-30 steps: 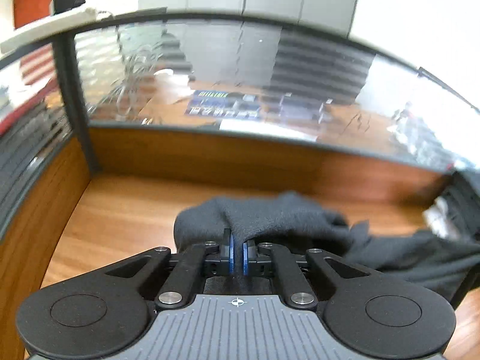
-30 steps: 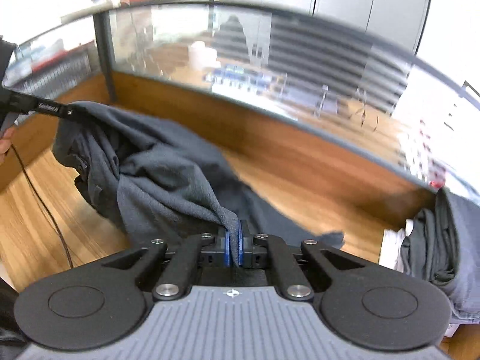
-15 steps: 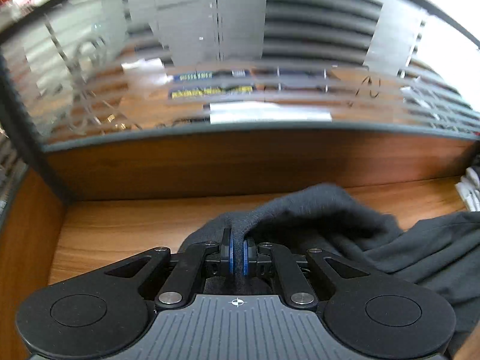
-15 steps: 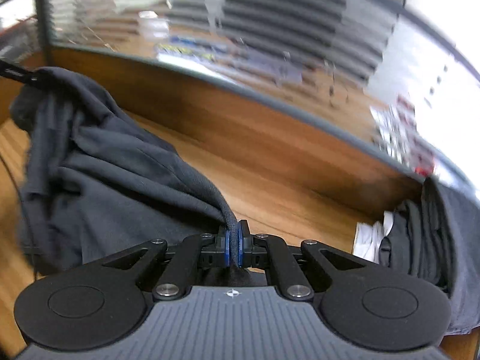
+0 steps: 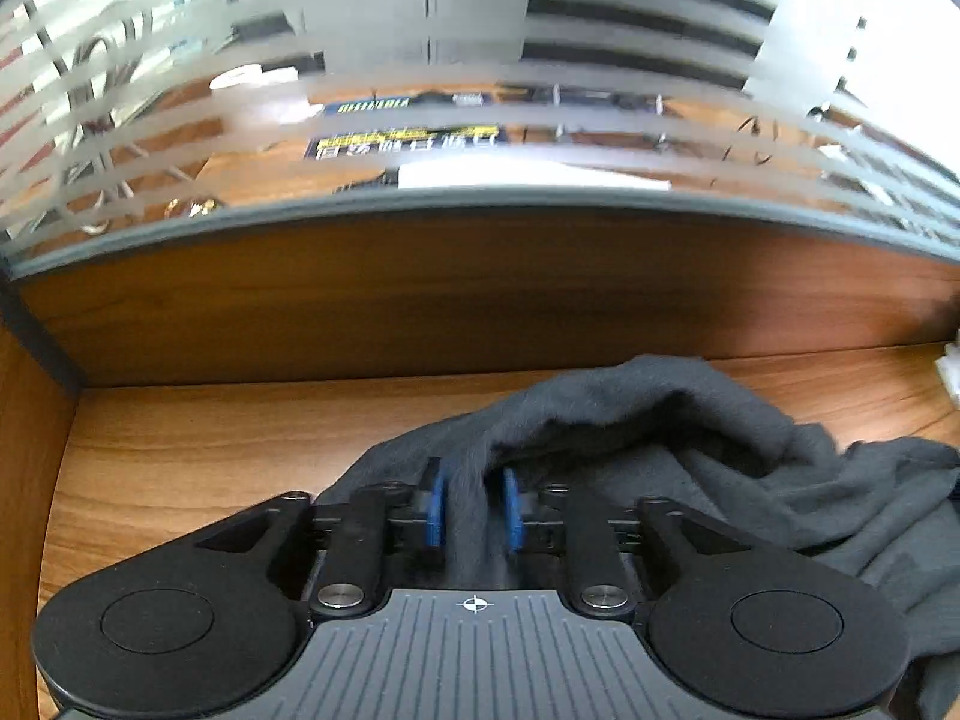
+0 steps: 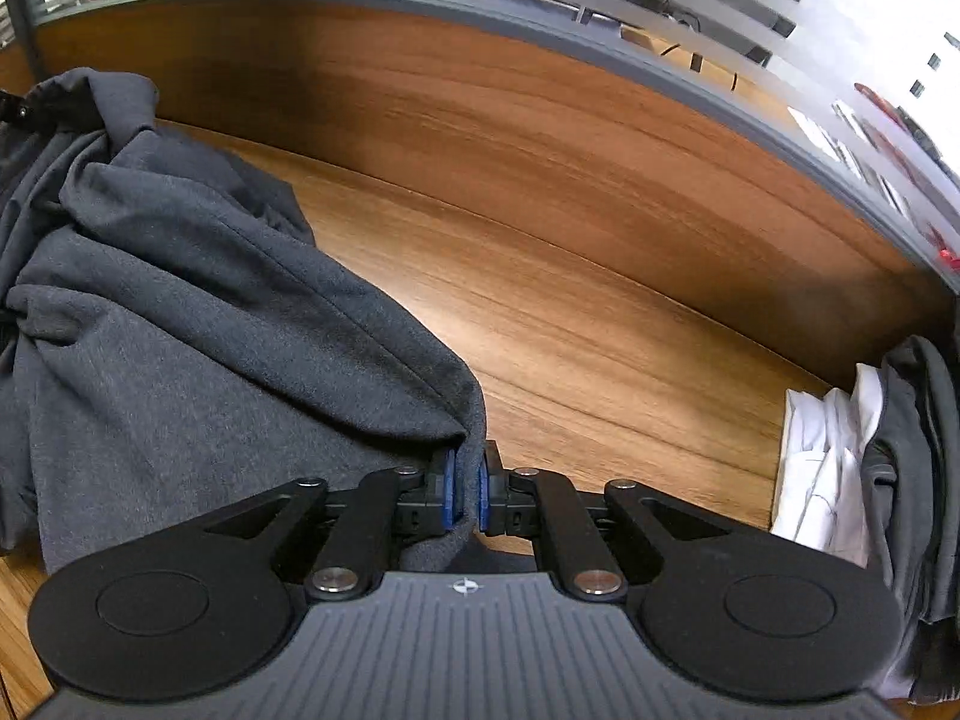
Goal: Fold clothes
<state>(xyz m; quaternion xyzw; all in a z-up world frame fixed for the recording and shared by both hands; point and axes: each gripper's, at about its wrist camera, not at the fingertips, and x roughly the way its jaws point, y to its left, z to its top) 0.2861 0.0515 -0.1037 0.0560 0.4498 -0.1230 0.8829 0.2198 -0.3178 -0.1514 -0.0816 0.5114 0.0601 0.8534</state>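
Where folds bunch, garment (image 6: 180, 312) shape unclear

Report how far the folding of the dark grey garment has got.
Done: a pile of grey and white clothes sits at the right end of the wooden desk. In hand: the right claw pinches an edge of the crumpled dark grey garment; the left claw has parted, cloth between its pads. Left: no neat fold shows.
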